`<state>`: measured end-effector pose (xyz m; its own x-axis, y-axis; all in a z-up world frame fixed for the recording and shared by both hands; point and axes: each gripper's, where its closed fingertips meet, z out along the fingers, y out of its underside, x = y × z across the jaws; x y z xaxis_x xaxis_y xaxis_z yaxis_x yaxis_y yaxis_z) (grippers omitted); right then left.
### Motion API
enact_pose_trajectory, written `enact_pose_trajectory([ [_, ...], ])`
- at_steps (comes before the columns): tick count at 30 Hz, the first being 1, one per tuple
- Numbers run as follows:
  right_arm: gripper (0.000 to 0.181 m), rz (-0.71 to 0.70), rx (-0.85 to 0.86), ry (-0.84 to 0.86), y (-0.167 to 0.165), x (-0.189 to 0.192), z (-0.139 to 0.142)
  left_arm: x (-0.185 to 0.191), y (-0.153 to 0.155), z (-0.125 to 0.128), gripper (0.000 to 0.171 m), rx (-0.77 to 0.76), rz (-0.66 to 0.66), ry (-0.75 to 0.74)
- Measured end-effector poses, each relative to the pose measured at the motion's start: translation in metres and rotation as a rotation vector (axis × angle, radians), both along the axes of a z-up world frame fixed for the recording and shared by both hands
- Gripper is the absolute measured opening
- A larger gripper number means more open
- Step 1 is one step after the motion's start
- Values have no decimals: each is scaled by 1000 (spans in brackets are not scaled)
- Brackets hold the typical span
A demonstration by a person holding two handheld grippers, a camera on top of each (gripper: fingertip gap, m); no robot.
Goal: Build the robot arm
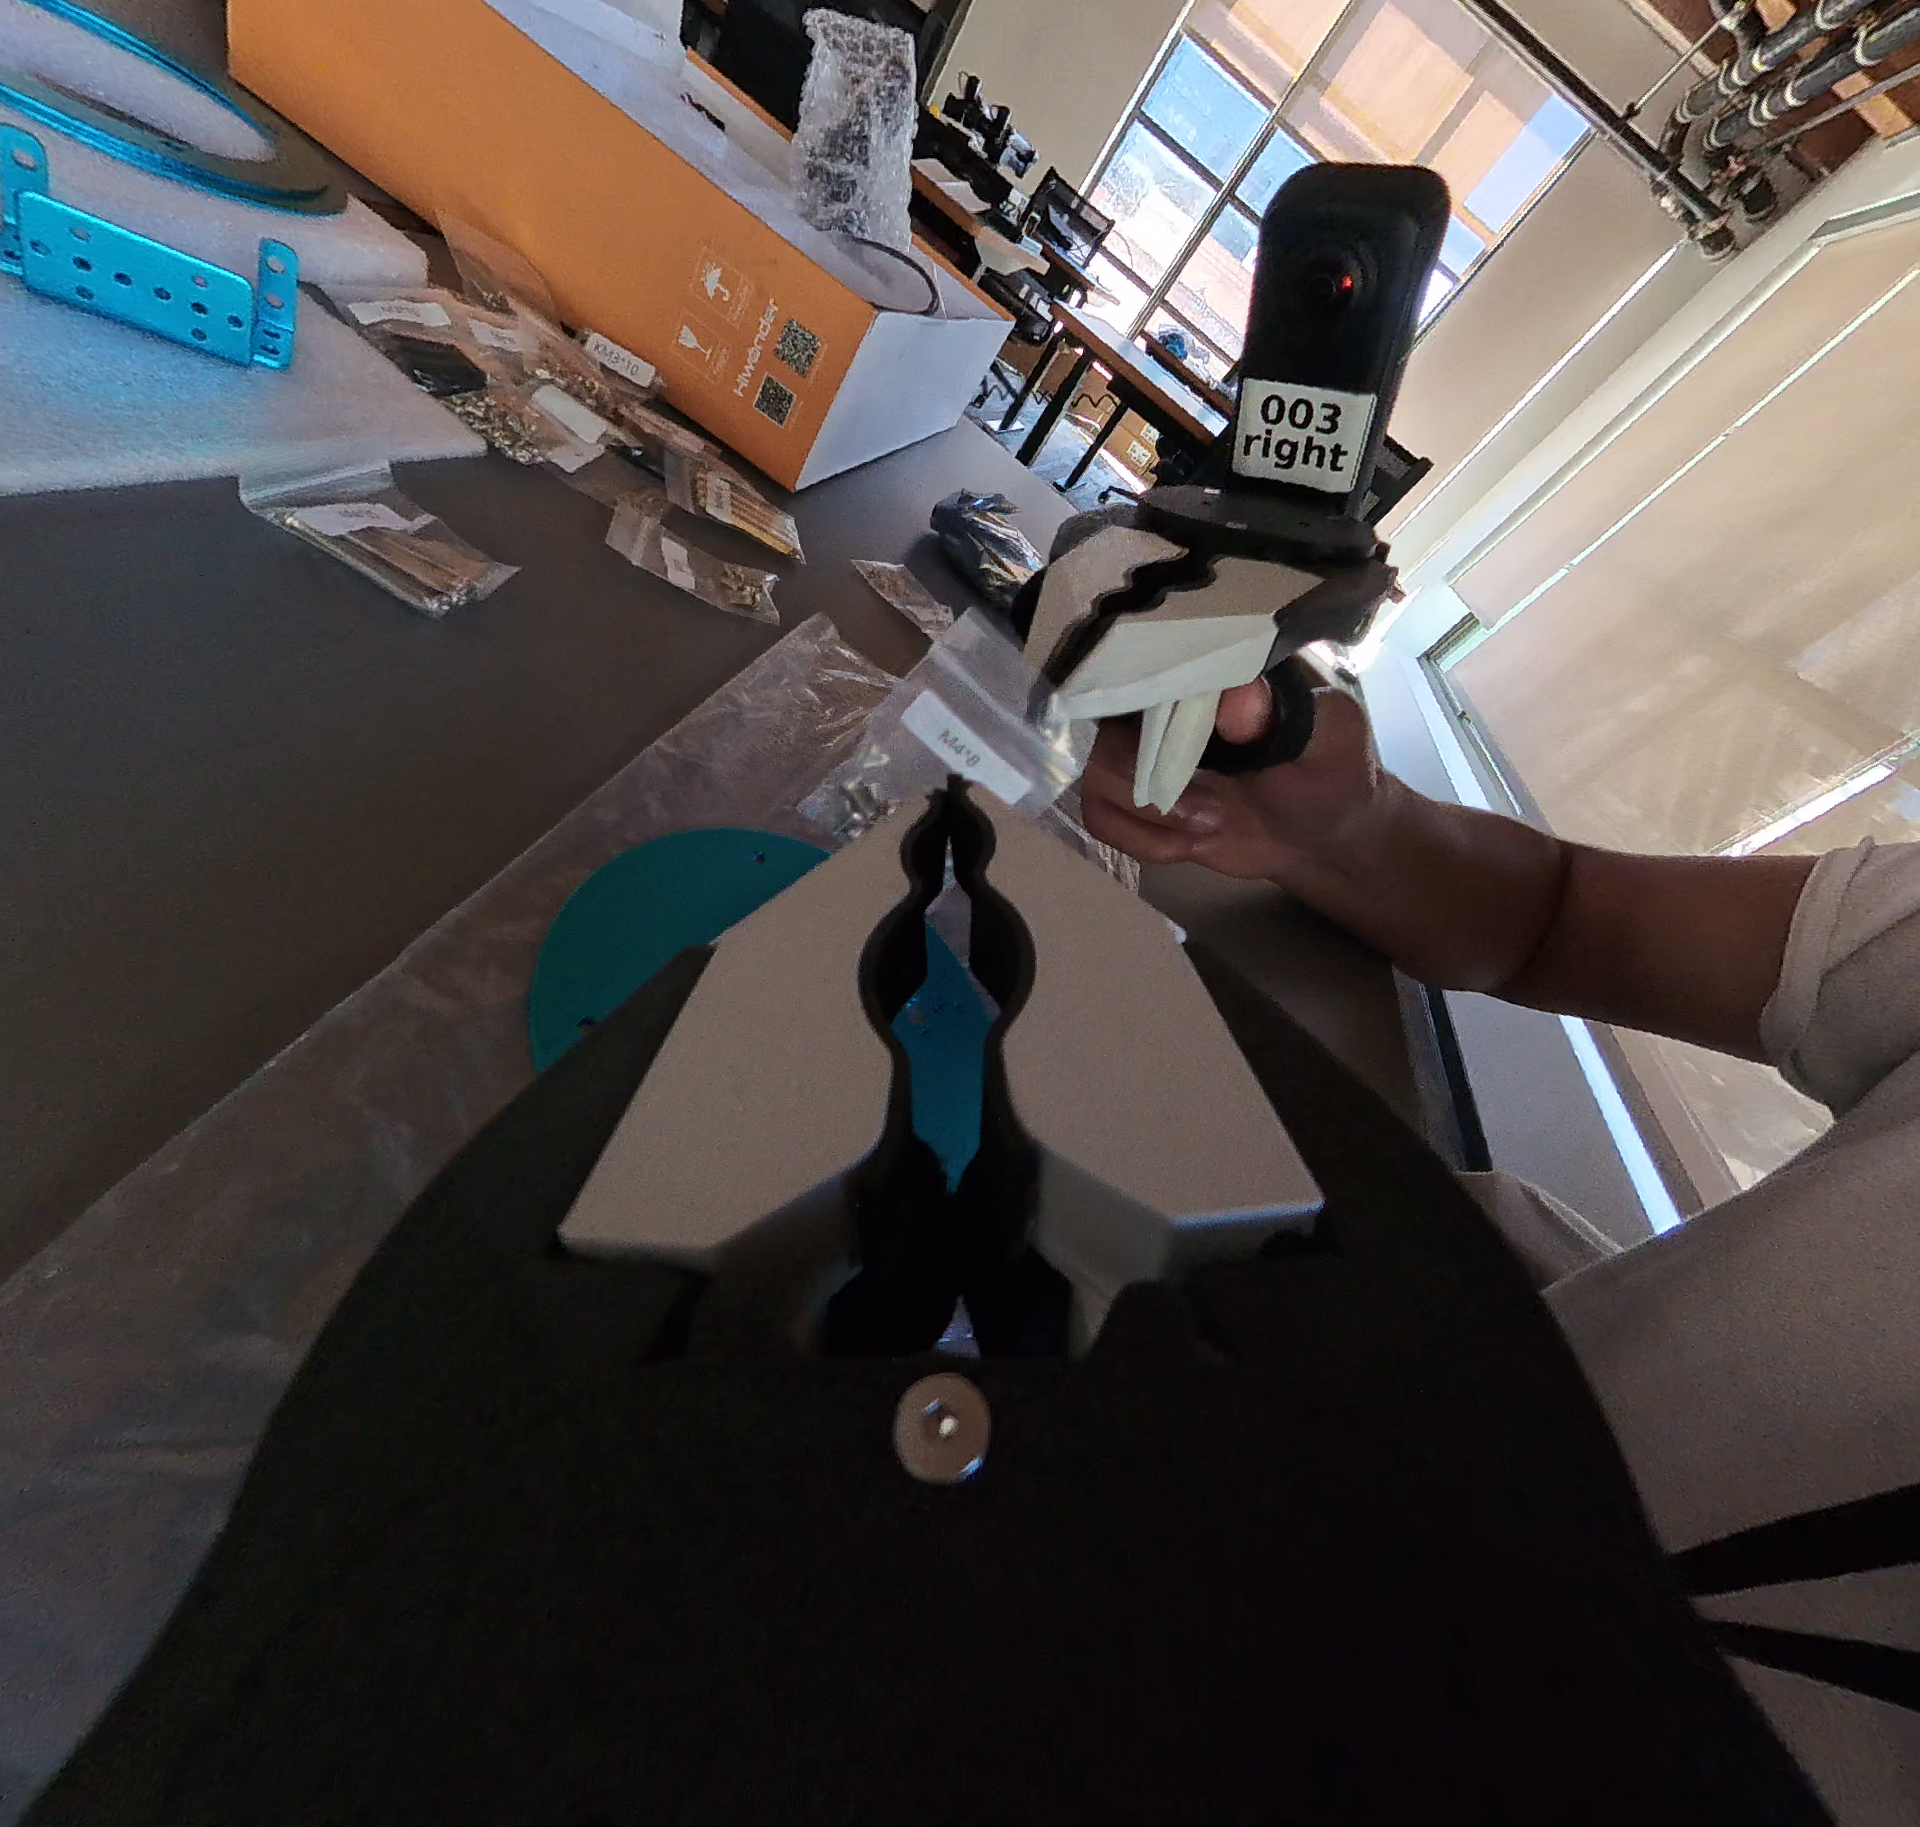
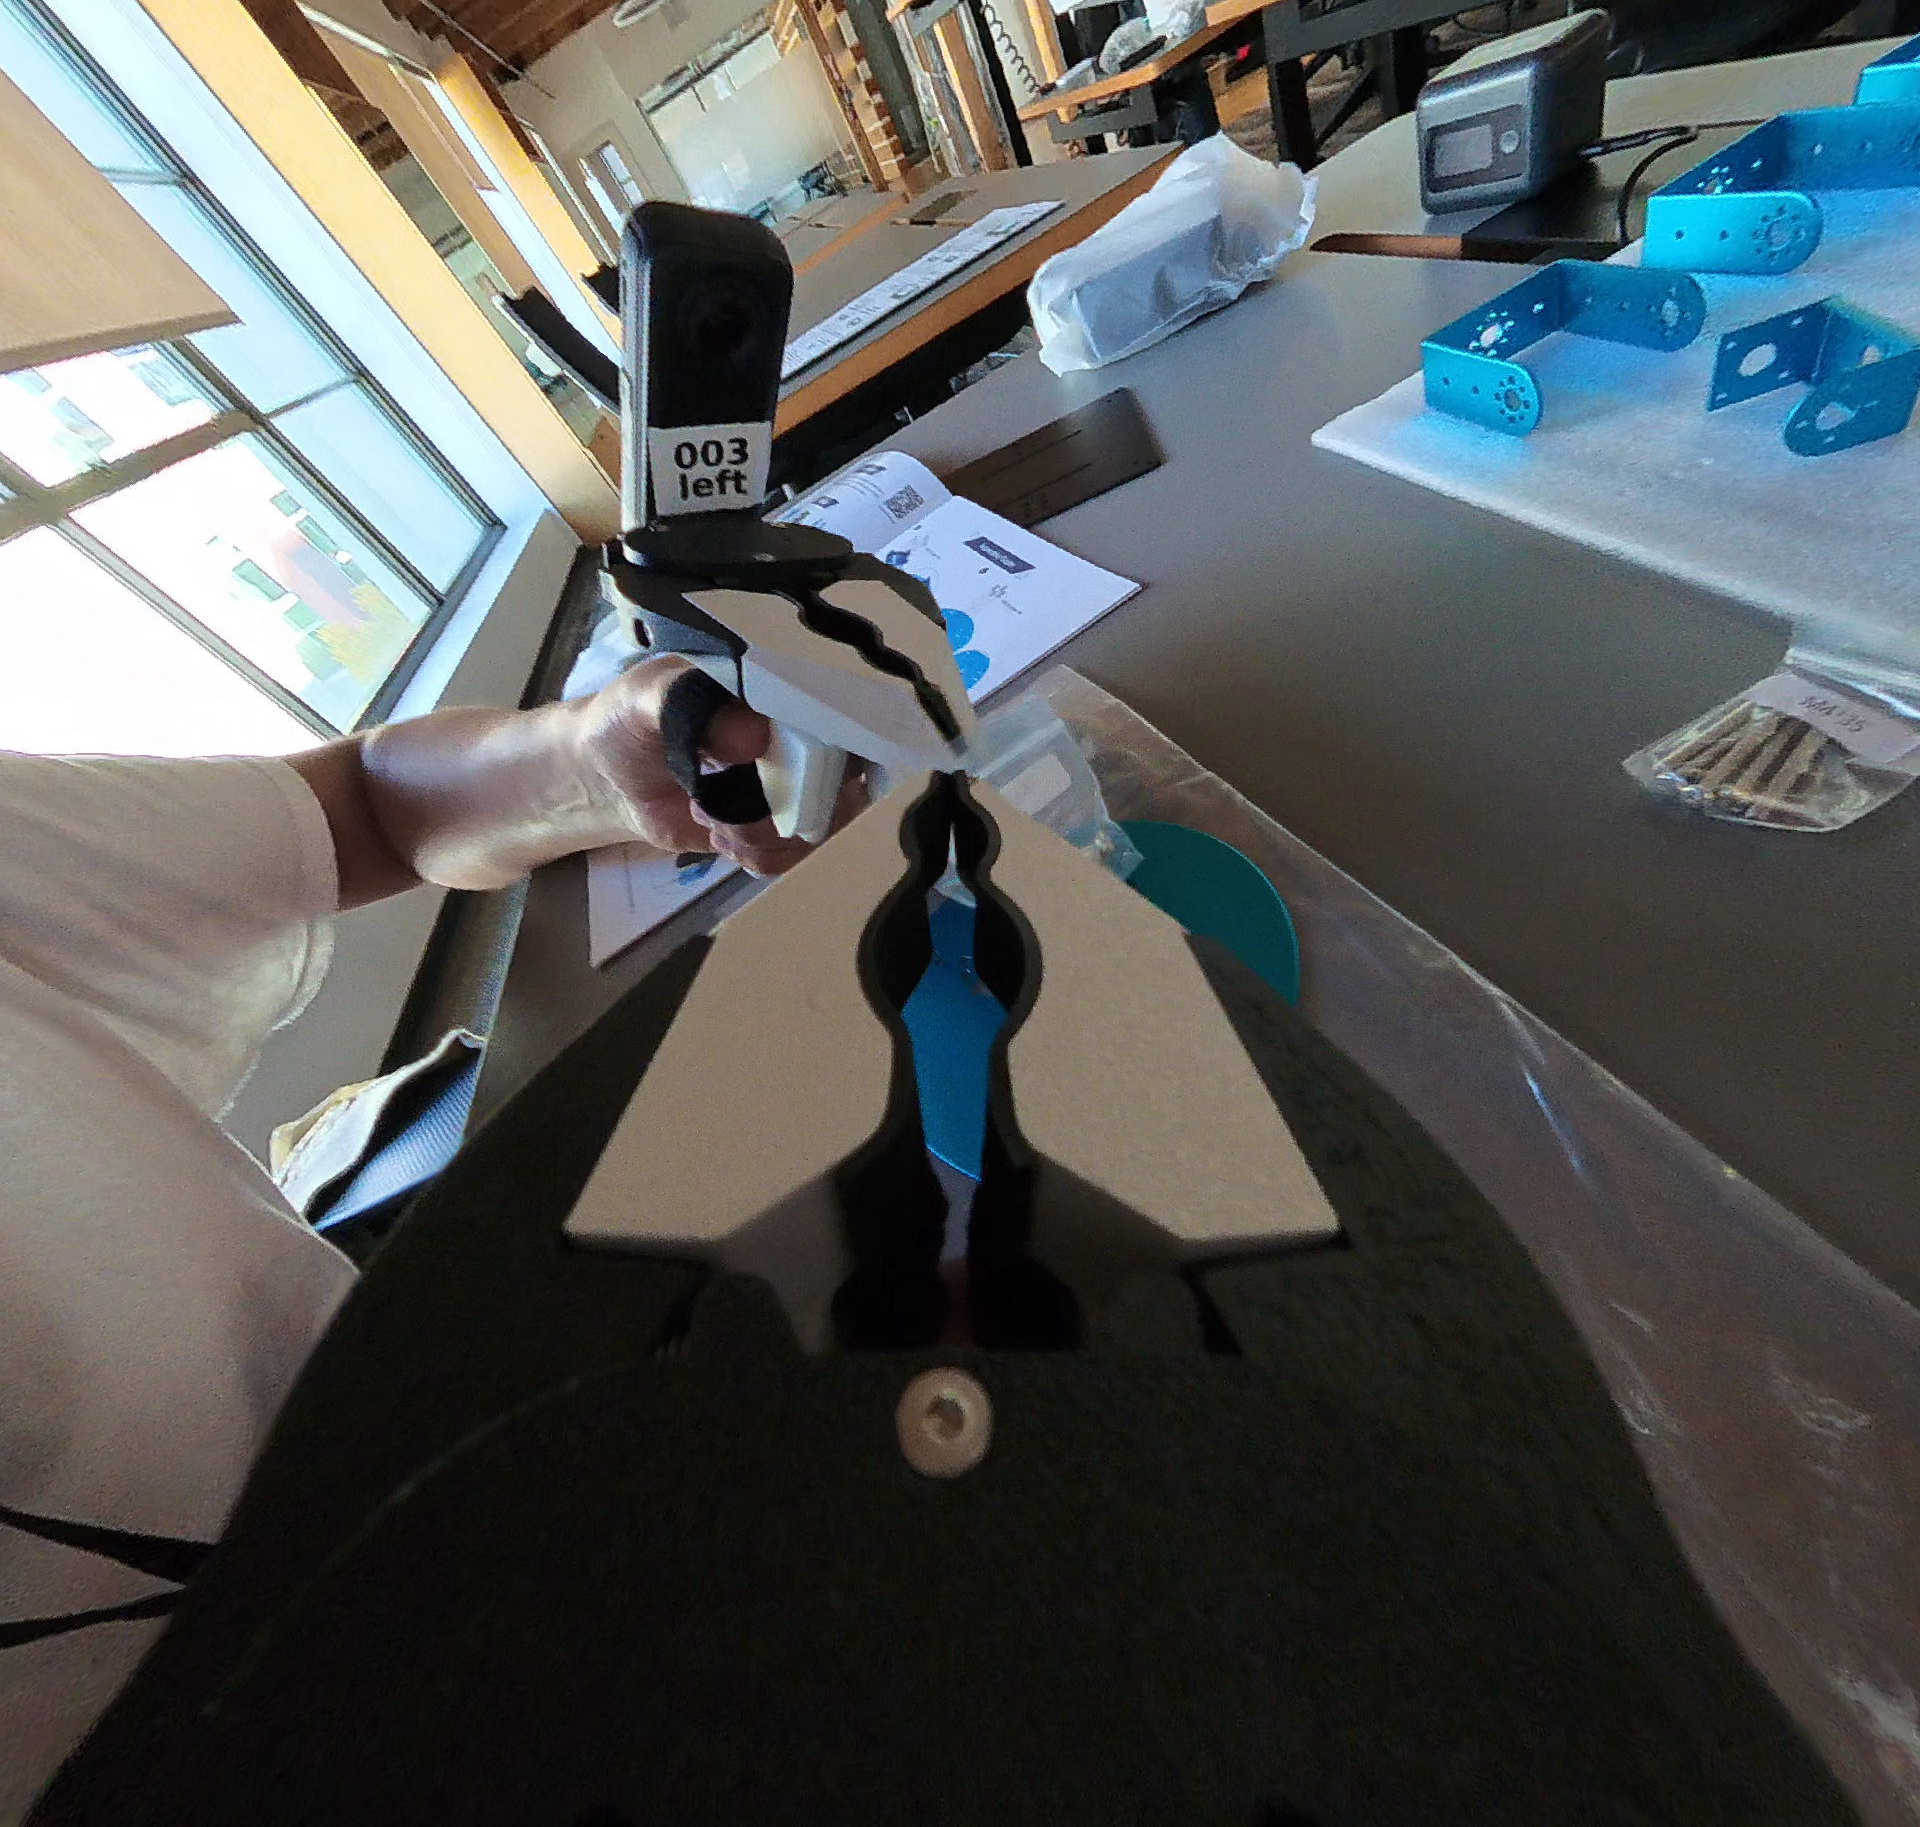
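A small clear zip bag with a white label and a few silver screws hangs in the air between both grippers. My left gripper is shut on one edge of the bag beside the label. My right gripper is shut on the bag's top strip; it also shows in the left wrist view, pinching that strip. The left gripper shows in the right wrist view, its tips on the bag. Below lies a teal round disc on a large clear plastic bag.
An orange and white box, a blue perforated bracket and several hardware bags lie at the back left. The right wrist view shows an open booklet, blue brackets on white foam, a bag of screws and a wrapped parcel. The grippers are tip to tip, or close to it.
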<state>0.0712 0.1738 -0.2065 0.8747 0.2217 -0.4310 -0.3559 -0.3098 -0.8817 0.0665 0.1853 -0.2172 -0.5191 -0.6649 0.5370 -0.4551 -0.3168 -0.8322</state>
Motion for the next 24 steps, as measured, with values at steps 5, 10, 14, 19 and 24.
enact_pose_trajectory([
  [5,0,13,-16,-128,2,-10,-6,-3,-14,9,24,-94,-52,-1],
  [10,0,35,-5,-196,4,-20,-6,-9,-21,18,26,-157,-116,-19],
  [14,0,54,2,-170,3,-23,-5,-11,-21,20,17,-189,-130,-14],
  [19,0,66,20,-88,2,-22,1,-11,-15,26,6,-289,-143,-2],
  [24,0,56,26,-74,2,-22,4,-11,-15,29,7,-270,-134,-24],
])
